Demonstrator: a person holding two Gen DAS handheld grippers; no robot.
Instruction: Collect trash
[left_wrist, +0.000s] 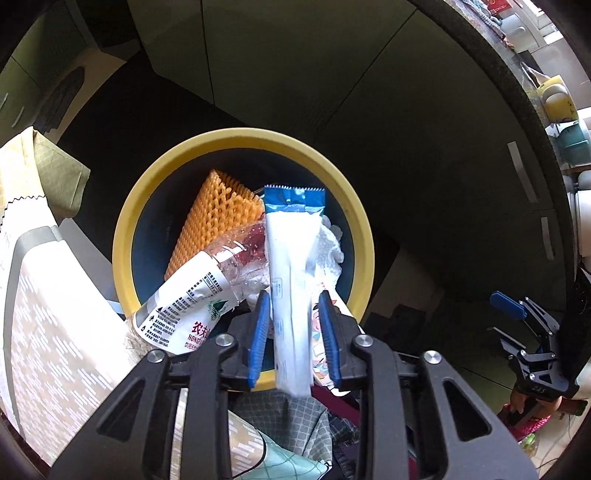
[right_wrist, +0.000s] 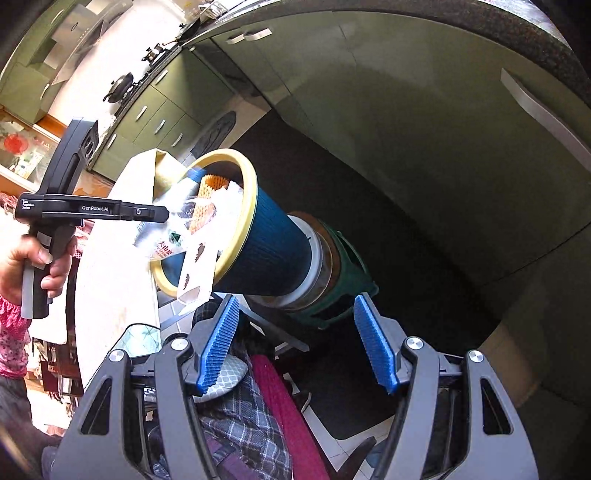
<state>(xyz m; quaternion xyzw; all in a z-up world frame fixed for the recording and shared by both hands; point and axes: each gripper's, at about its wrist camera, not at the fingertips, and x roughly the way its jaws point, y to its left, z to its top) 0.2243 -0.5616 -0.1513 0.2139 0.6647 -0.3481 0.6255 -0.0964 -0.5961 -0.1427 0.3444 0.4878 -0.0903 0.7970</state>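
Left tool (left_wrist: 293, 334): points steeply down over the bin; jaws narrow but slack, the blue pads standing just clear of the wrapper's two edges, so the wrapper lies between them unpressed.
Task's thing: white snack wrapper with blue serrated end (left_wrist: 291, 280), directly between the left tool's pads and running forward from them into the bin mouth.
Long axis: along the tool's pointing line, blue end farthest from the tool, white end passing back under the jaws.
Key relation: the wrapper sits above the bin opening and in line with it; judged, a wider opening of the jaws should let it slide in on top of the load.
Right tool (right_wrist: 297, 341): jaws wide, nothing between the pads; it hangs below and beside the bin, which lies ahead of it and to its left.
Nearer hand: the left, at the bin mouth; the right stands well apart.
Container: blue ribbed waste bin with yellow rim (left_wrist: 364, 225), standing on a green stool (right_wrist: 338, 295).
Contents: orange foam fruit net (left_wrist: 218, 218), crushed clear water bottle with printed label (left_wrist: 199, 295), crumpled white tissue (left_wrist: 332, 247), a printed paper packet (right_wrist: 197, 269) hanging over the near rim.
Fill level: judged near full; items stick out above the rim and a loose drop may spill.
Surroundings: a paper bag (left_wrist: 40, 206) to the left tool's left; green cabinet doors (right_wrist: 424, 122) beyond the bin.
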